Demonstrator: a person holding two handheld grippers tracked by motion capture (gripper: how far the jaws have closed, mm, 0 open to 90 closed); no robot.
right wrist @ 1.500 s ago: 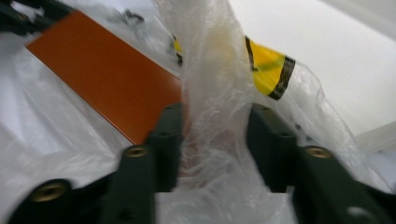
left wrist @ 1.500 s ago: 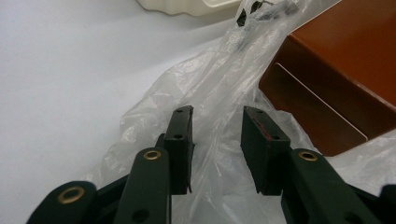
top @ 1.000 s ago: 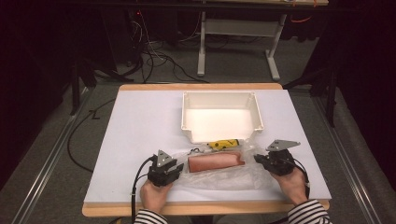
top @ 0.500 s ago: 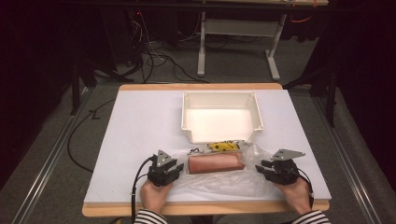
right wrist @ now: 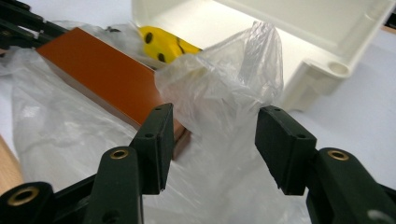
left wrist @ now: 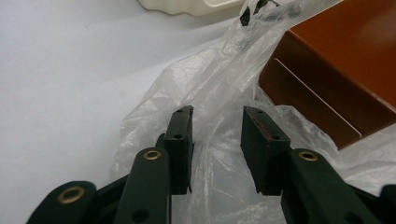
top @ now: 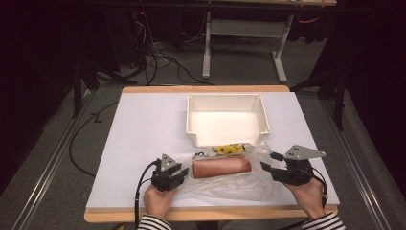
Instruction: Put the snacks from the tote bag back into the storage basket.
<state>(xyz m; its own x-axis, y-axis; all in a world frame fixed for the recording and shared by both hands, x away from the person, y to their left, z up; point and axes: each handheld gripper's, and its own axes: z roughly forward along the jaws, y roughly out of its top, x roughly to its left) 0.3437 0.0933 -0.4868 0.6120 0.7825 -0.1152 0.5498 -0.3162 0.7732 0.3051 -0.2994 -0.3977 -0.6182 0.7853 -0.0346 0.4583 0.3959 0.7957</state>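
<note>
A brown rectangular box [top: 221, 166] lies on a crumpled clear plastic bag [top: 230, 184] near the table's front edge. A yellow object with black spots [top: 229, 149] sits just behind it. My left gripper [top: 184, 172] is at the box's left end. In the left gripper view it [left wrist: 215, 149] stands open, with a fold of the bag [left wrist: 205, 88] between its jaws and the box [left wrist: 336, 79] ahead to the right. My right gripper [top: 268, 162] is at the box's right end. It [right wrist: 212, 144] is open around a raised fold of bag [right wrist: 233, 70], beside the box [right wrist: 102, 70] and the yellow object [right wrist: 163, 44].
A white open bin [top: 194, 120] stands behind the bag at mid-table, and its corner [right wrist: 317, 70] is close ahead of my right gripper. The white tabletop [top: 143, 129] has free room to the left. Cables and table legs lie on the floor beyond.
My right gripper has drawn back slightly toward the front edge and outward to the right. The left gripper, the box and the bin have stayed put.
</note>
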